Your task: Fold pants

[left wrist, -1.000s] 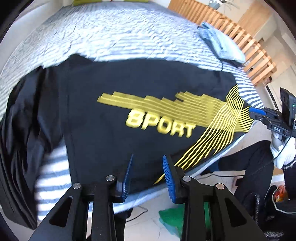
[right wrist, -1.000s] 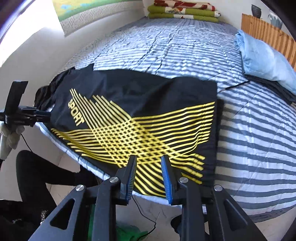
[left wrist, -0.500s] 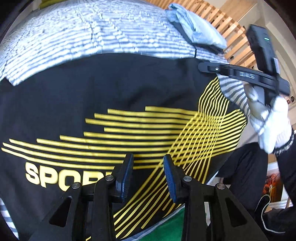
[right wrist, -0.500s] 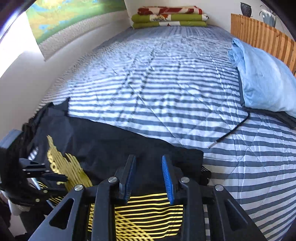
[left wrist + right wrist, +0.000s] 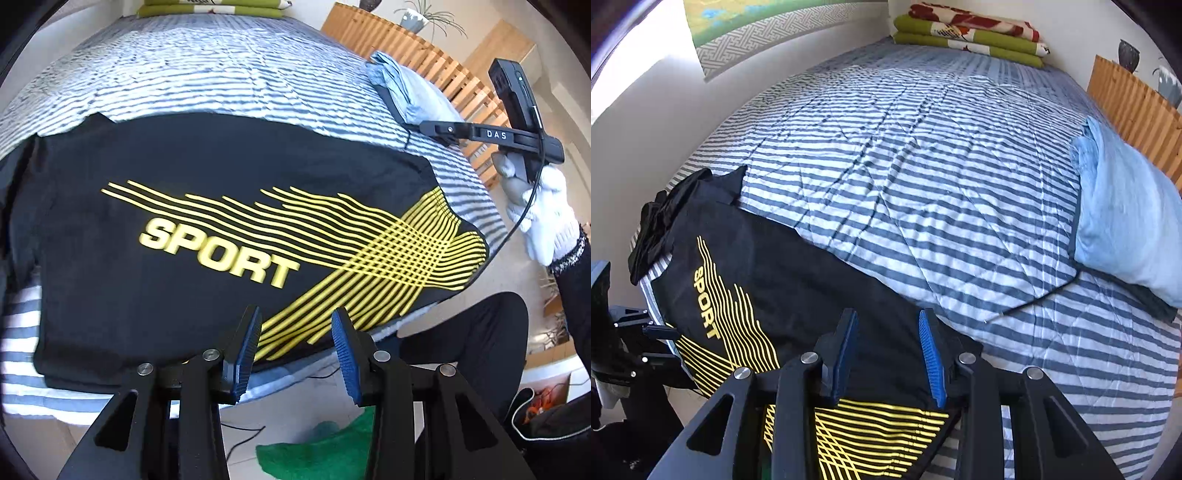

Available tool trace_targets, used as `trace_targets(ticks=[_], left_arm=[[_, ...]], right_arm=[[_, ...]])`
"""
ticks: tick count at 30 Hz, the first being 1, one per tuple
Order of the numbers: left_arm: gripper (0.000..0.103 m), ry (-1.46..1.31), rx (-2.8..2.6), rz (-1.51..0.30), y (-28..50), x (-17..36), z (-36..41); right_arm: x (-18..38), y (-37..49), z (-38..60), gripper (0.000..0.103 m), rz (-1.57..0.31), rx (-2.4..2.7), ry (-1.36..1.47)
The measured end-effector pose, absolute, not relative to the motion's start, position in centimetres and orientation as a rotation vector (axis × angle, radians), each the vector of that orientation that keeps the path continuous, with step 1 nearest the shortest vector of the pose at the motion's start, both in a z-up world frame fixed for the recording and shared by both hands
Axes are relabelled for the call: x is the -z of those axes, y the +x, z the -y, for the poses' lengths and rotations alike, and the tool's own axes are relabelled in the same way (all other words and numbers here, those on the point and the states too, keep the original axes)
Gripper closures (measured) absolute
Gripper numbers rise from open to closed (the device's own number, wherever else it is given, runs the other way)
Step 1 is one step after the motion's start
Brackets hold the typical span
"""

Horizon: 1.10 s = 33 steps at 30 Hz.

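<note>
Two grippers, left gripper (image 5: 295,350) and right gripper (image 5: 888,356), both with fingers parted and empty above the black pants (image 5: 207,229) lying flat at the near edge of the striped bed (image 5: 923,166); left view alone shows a white-gloved hand (image 5: 546,225); right view alone shows a blue pillow (image 5: 1126,218) beyond the pants, folded blankets (image 5: 967,37) farthest.

My left gripper (image 5: 295,347) has black angular arms with round silver screws and ribbed blue pads on both fingers. My right gripper (image 5: 888,350) is built the same; in the left wrist view its black bar reads "DAS", with a thin black cable. I wear a white knit glove (image 5: 546,225), a dark sleeve and black trousers (image 5: 480,332).
</note>
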<state>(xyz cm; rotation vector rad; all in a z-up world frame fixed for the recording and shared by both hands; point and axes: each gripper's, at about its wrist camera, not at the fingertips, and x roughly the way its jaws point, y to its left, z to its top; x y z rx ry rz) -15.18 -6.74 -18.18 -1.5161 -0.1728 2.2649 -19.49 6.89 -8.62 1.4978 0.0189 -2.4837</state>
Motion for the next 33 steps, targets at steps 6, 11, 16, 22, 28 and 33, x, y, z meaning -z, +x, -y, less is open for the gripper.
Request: trace_targets(ticks=[6,11,16,22,28,33], left_arm=[[0.06,-1.547,-2.325,0.156,-17.7,16.9,9.8],[0.06,-1.579,-2.295,0.28,-15.0,17.6,10.1],[0.059,-1.616,-2.242,0.499,-11.5,19.4,8.4],[0.051,-1.616,-2.193,0.806,-10.9,22.0,7.2],[0.041,-1.583,-2.199,0.919,-11.1,22.7,6.8],[0.04,-1.556,-2.215,1.003,-11.3,23.1,7.1]], right_arm=[[9.4,-20.7,-3.4,0.071,-0.05,2.423,1.453],[10.8,-23.6,0.3,0.06,-0.227,2.253,1.42],[13.0,-27.1,2.7,0.06,-0.348,2.09,1.45],[15.5,-29.0,4.6,0.059,-0.386,1.981,1.479],[16.3,-29.7,4.6,0.055,-0.361,1.924,1.494],[17.7,-30.5,4.8,0.055,-0.298,1.865,1.531]])
